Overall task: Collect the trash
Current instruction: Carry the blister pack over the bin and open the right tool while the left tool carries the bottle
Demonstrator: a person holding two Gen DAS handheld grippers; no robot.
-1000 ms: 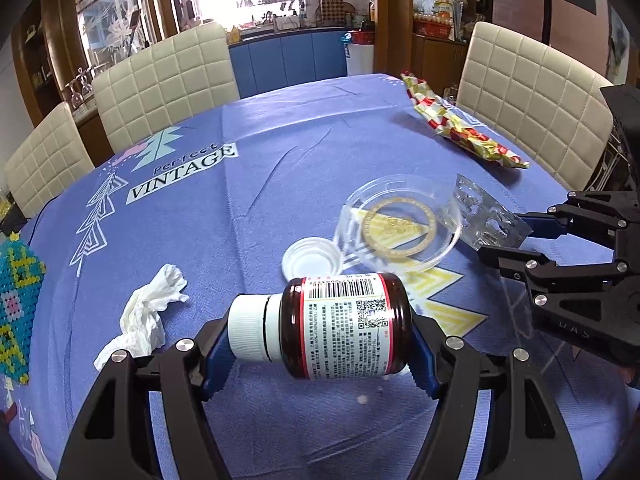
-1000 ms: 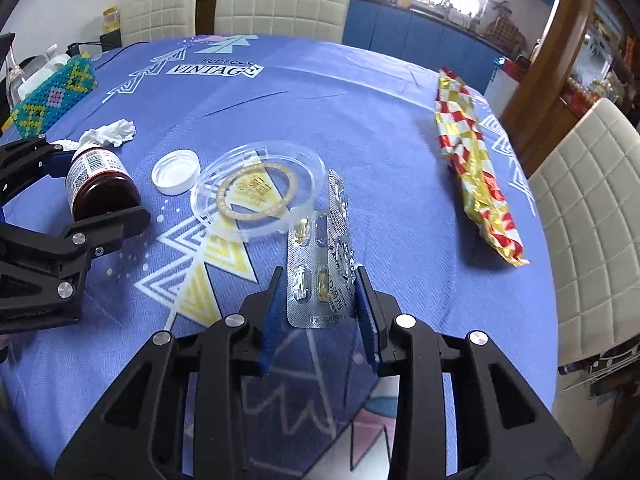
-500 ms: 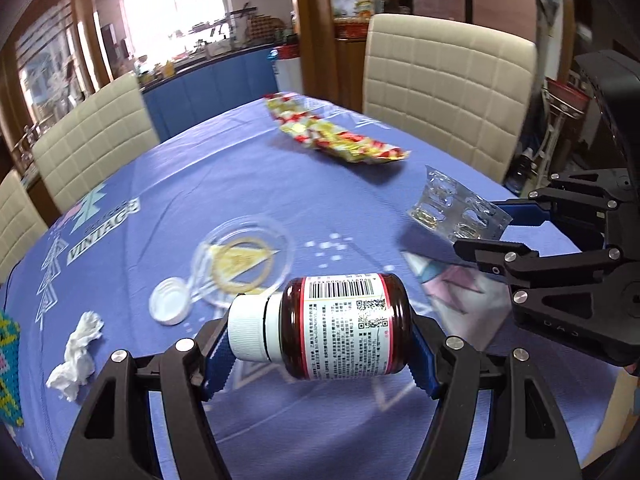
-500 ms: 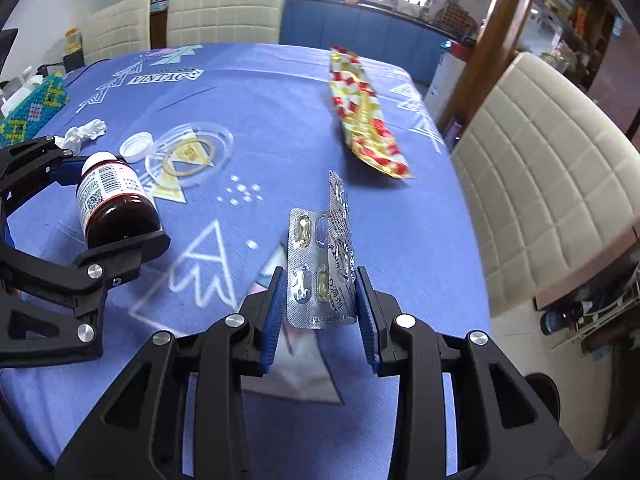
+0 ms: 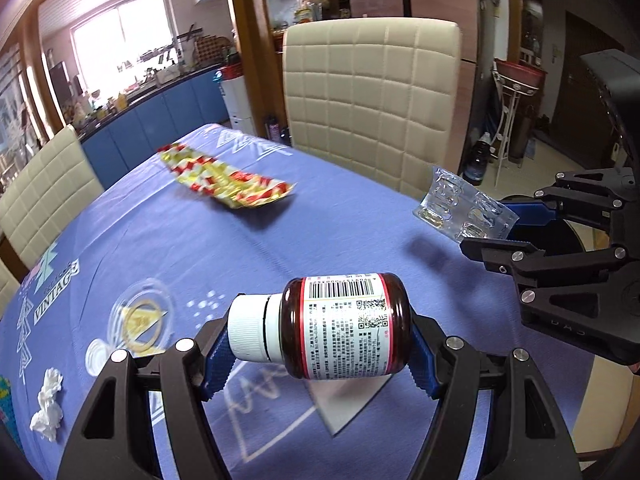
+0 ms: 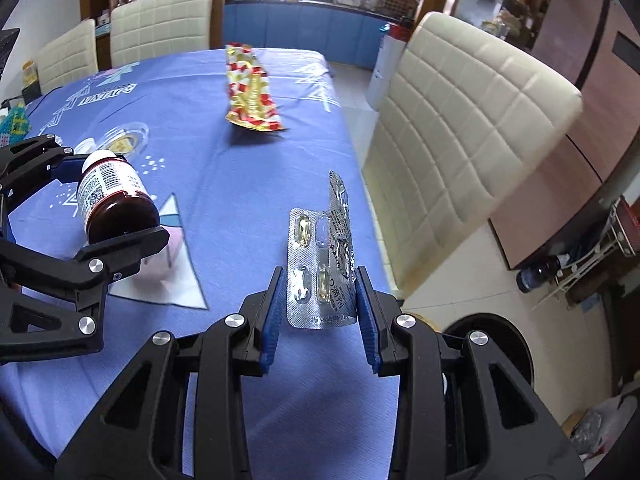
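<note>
Brown barcode-labelled bottle [image 5: 346, 326] gripped sideways, tablecloth [image 5: 200, 240] reading "VINTAGE"

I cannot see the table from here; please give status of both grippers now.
Left gripper shut on pill bottle, lifted. Right gripper shut on blister pack. Wrapper and tissue on table. Chair close ahead.

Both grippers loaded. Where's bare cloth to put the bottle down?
Bare cloth lies under the bottle, stretching to the snack wrapper and chair-side edge. Crowded beyond the left gripper: clear lid, white cap, tissue.
</note>
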